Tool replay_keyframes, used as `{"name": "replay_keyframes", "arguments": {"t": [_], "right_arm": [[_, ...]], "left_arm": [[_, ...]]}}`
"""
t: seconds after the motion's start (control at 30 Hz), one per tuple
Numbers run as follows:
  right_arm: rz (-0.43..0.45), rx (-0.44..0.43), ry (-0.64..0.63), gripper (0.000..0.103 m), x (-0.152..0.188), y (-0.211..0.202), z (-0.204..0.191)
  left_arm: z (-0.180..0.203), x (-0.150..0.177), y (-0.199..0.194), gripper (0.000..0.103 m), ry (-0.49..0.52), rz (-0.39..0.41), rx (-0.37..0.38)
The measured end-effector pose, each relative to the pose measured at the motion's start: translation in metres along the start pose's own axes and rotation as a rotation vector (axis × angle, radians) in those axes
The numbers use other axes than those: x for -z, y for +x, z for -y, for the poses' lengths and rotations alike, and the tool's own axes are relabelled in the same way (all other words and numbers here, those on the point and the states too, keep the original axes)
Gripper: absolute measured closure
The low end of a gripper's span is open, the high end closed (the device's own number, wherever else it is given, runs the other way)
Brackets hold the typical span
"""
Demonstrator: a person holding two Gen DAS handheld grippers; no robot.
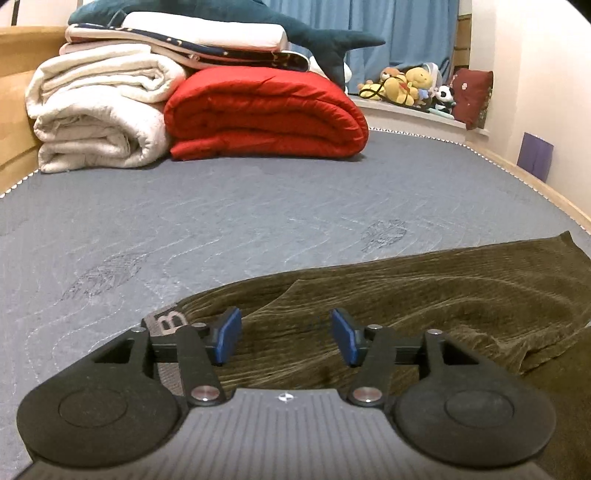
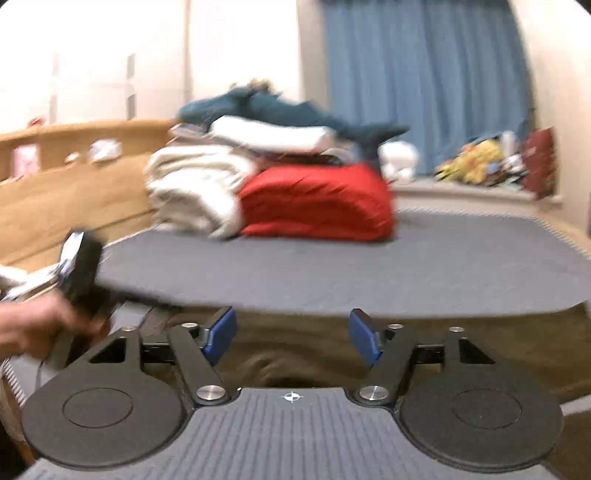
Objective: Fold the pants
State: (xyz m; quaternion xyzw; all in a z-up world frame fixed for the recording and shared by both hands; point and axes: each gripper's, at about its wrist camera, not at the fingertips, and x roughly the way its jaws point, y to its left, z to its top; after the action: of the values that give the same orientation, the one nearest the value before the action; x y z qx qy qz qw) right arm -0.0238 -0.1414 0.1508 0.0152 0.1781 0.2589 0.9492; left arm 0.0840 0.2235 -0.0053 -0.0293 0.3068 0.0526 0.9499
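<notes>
Olive-green corduroy pants (image 1: 424, 295) lie on the grey mattress (image 1: 221, 229), their waistband with a letter tag (image 1: 168, 321) at the near left. My left gripper (image 1: 288, 336) hovers just over the waist end, its blue pads (image 1: 229, 336) apart and not pressing on cloth. The right wrist view is blurred. There my right gripper (image 2: 292, 336) stands open above the pants (image 2: 295, 358), with nothing pinched between its pads. A hand (image 2: 33, 326) with the other gripper's black body (image 2: 79, 273) shows at the left edge of that view.
Folded white blankets (image 1: 99, 107) and a red quilt (image 1: 266, 114) are stacked at the far end of the mattress, with a blue plush shark (image 1: 295, 26) on top. Plush toys (image 1: 410, 85) line the window sill. A wooden bed frame (image 1: 14, 110) runs along the left.
</notes>
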Motion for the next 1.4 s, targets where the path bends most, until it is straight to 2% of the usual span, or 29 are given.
{"name": "replay_keyframes", "arguments": {"t": [0.1, 0.2, 0.23, 0.3, 0.33, 0.37, 0.4, 0.43, 0.57, 0.63, 0.7, 0.73, 0.77, 0.8, 0.83, 0.9, 0.93, 1.03, 1.07, 1.13, 1.2, 1.23, 1.33, 1.4], "right_arm": [[0.008, 0.065, -0.024, 0.032, -0.014, -0.001, 0.027], [0.023, 0.162, -0.069, 0.032, -0.002, 0.008, 0.049], [0.014, 0.188, -0.063, 0.032, 0.003, 0.012, 0.057], [-0.06, 0.237, -0.043, 0.032, 0.013, 0.021, 0.065], [-0.089, 0.273, -0.048, 0.032, 0.018, 0.026, 0.067], [-0.117, 0.293, -0.058, 0.032, 0.021, 0.03, 0.067], [-0.139, 0.295, -0.061, 0.032, 0.024, 0.034, 0.067], [-0.143, 0.279, -0.047, 0.032, 0.025, 0.035, 0.069], [-0.165, 0.274, 0.006, 0.034, 0.025, 0.048, 0.078], [-0.179, 0.267, 0.04, 0.036, 0.025, 0.053, 0.087], [-0.193, 0.268, 0.078, 0.037, 0.023, 0.053, 0.093], [-0.196, 0.267, 0.098, 0.037, 0.022, 0.054, 0.097], [-0.198, 0.267, 0.112, 0.037, 0.021, 0.053, 0.099], [-0.203, 0.268, 0.119, 0.037, 0.02, 0.054, 0.101], [-0.207, 0.275, 0.121, 0.037, 0.018, 0.053, 0.103], [-0.208, 0.284, 0.129, 0.037, 0.016, 0.052, 0.106], [-0.207, 0.285, 0.137, 0.037, 0.015, 0.051, 0.109], [-0.208, 0.289, 0.156, 0.037, 0.016, 0.048, 0.116], [-0.212, 0.292, 0.159, 0.036, 0.017, 0.048, 0.118], [-0.228, 0.299, 0.168, 0.035, 0.019, 0.048, 0.123], [-0.24, 0.304, 0.183, 0.035, 0.021, 0.046, 0.129], [-0.243, 0.309, 0.191, 0.035, 0.022, 0.045, 0.132], [-0.245, 0.34, 0.214, 0.035, 0.022, 0.041, 0.144], [-0.245, 0.364, 0.254, 0.035, 0.022, 0.036, 0.156]], "left_arm": [[0.004, -0.004, 0.006, 0.043, -0.023, -0.004, 0.014], [-0.005, -0.006, 0.005, 0.043, -0.074, -0.002, 0.014], [-0.011, -0.007, 0.007, 0.043, -0.104, -0.007, 0.014], [-0.026, -0.01, 0.01, 0.046, -0.168, -0.013, 0.016], [-0.032, -0.011, 0.011, 0.062, -0.186, -0.016, 0.014], [-0.037, -0.013, 0.013, 0.086, -0.195, -0.023, 0.01], [-0.042, -0.013, 0.016, 0.096, -0.203, -0.033, -0.002], [-0.046, -0.013, 0.019, 0.102, -0.21, -0.042, -0.017], [-0.057, -0.016, 0.028, 0.102, -0.255, -0.067, -0.049], [-0.059, -0.021, 0.035, 0.1, -0.275, -0.083, -0.014], [-0.057, -0.033, 0.048, 0.098, -0.241, -0.086, -0.004], [-0.055, -0.039, 0.057, 0.089, -0.209, -0.093, -0.003], [-0.053, -0.046, 0.068, 0.073, -0.165, -0.104, 0.002], [-0.051, -0.051, 0.078, 0.065, -0.124, -0.111, 0.009], [-0.051, -0.055, 0.088, 0.06, -0.08, -0.113, 0.009], [-0.053, -0.06, 0.107, 0.056, -0.028, -0.145, 0.043], [-0.056, -0.061, 0.118, 0.05, -0.021, -0.179, 0.076], [-0.061, -0.058, 0.144, 0.035, -0.018, -0.273, 0.103], [-0.061, -0.055, 0.152, 0.034, -0.014, -0.315, 0.124], [-0.058, -0.051, 0.159, 0.035, 0.023, -0.336, 0.126], [-0.058, -0.051, 0.157, 0.051, 0.029, -0.333, 0.149], [-0.057, -0.051, 0.155, 0.077, 0.035, -0.333, 0.164], [-0.047, -0.054, 0.133, 0.095, 0.095, -0.311, 0.166], [-0.039, -0.057, 0.102, 0.097, 0.157, -0.254, 0.19]]}}
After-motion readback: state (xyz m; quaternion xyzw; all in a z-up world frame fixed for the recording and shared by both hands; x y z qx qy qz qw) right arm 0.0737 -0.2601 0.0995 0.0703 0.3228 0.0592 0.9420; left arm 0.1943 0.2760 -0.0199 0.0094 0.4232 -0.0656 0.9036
